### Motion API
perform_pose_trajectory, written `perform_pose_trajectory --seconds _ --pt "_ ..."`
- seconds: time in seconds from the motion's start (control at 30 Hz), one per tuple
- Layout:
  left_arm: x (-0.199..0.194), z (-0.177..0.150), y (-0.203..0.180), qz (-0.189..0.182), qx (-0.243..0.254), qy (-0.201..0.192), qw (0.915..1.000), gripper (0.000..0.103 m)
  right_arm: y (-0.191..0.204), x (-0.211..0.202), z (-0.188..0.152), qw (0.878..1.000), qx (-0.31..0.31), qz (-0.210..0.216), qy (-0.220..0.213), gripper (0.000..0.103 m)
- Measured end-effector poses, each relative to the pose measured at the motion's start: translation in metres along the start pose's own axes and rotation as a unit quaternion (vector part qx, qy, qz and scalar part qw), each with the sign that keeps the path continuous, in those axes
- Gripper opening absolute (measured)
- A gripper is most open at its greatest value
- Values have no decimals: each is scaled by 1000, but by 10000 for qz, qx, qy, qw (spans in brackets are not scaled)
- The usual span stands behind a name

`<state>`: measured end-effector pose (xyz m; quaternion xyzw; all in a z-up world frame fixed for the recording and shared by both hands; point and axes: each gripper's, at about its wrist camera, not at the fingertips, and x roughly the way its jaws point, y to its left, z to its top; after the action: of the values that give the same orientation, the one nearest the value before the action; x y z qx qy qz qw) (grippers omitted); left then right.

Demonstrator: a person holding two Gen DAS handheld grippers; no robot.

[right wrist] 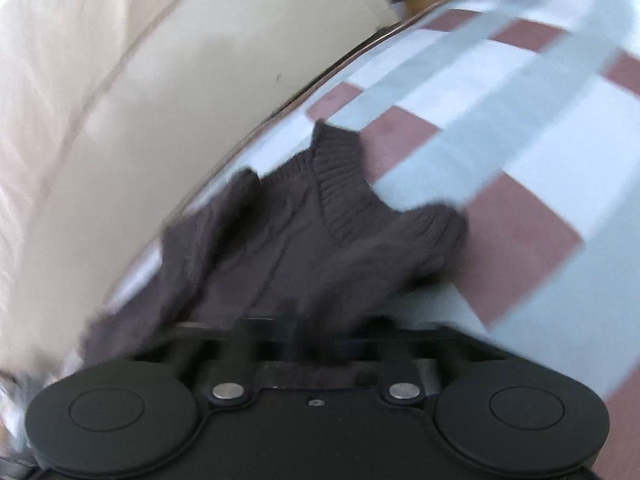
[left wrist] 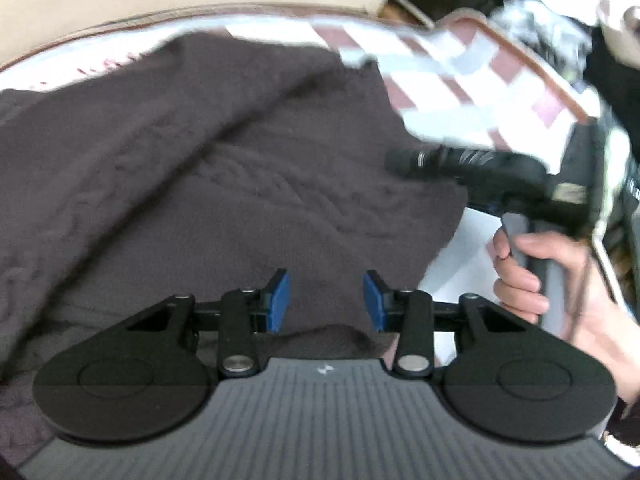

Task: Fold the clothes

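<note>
Working from the two wrist views, I judge the fold to be partway, though how many folds are made I cannot tell. A dark knitted sweater (left wrist: 200,168) lies spread across a checked bed cover (left wrist: 440,80), with one diagonal ridge running over its cabled panel; that fits either a layer already turned over or a loose wrinkle. No compact stack is visible, so squaring and smoothing remain, in my judgement.

Left gripper (left wrist: 326,300): jaws stand wide apart, with blue pads (left wrist: 280,296) bare and nothing between them. The sweater lies directly beneath and ahead of the gap, near but not gripped.

Right gripper (right wrist: 316,344): bunched knit with a ribbed edge (right wrist: 340,184) rises straight out of the jaw area and hides the fingertips. I judge that the jaws are closed on this fabric, since it stands lifted off the cover; the view is blurred, so the pad contact itself is not visible.

From the left view, a hand (left wrist: 560,292) holds the right unit's handle beside the sweater's right edge.
</note>
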<state>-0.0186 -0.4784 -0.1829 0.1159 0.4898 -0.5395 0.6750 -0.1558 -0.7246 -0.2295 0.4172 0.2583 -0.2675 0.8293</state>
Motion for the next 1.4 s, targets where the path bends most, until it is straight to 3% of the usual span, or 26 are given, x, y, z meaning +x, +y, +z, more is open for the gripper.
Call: perform_pose_trajectory --seconds 0.13,0.2,0.27,0.33,0.4,0.47,0.53,0.67,0.73,0.87,0.97,1.0,1.1,1.17,1.27,1.33,1.4 --pt "-42 2 34 346 -347 -537 9974 40 70 -26 5 9881 -1410 308 -523 14" --pt "-63 2 60 452 -714 -794 9933 40 123 -41 -4 9688 -2328 533 -665 14" --pt "-79 -1 85 524 -1088 -1001 9876 40 173 -50 -26 9404 -3248 811 -596 14" --pt "-86 -5 109 638 -1361 -1073 9828 40 210 -45 -63 9035 -4171 917 -355 14" --pt "-83 -10 122 939 -1384 -957 9813 40 226 -22 -103 8747 -4799 674 34 14" --pt "-79 -17 129 1052 -1389 -851 9810 40 226 6 -133 8563 -5129 332 509 14" --pt "-76 -25 133 1088 -1397 -756 9813 40 221 26 -146 8470 -5246 18 861 14" --pt "-71 -34 136 1052 -1409 -726 9817 41 219 25 -126 8749 -4738 124 999 22" --pt "-72 -36 137 979 -1455 -760 9816 41 216 14 -116 8830 -4547 296 1121 26" --pt "-81 -38 139 741 -1636 -902 9796 43 189 -40 -89 9149 -3725 985 1201 48" --pt "-83 -37 137 561 -1758 -1021 9775 45 163 -73 -79 9280 -3281 1234 1259 51" --pt "-84 -37 136 501 -1799 -1060 9767 45 156 -80 -83 9305 -3269 1125 1209 52" --pt "-83 -37 131 329 -1901 -1119 9748 47 141 -82 -92 9243 -3572 584 1211 52" --pt "-69 -42 122 271 -1889 -908 9774 47 135 -78 -98 9140 -3852 186 1256 52" --pt "-52 -49 111 453 -1872 -733 9785 51 137 -79 -107 9008 -4179 44 1176 52" --pt "-44 -51 111 475 -2015 -711 9757 56 142 -83 -113 8831 -4580 -52 1015 56" --pt "-38 -50 117 366 -2273 -746 9703 59 152 -79 -122 8572 -5091 -189 754 62"
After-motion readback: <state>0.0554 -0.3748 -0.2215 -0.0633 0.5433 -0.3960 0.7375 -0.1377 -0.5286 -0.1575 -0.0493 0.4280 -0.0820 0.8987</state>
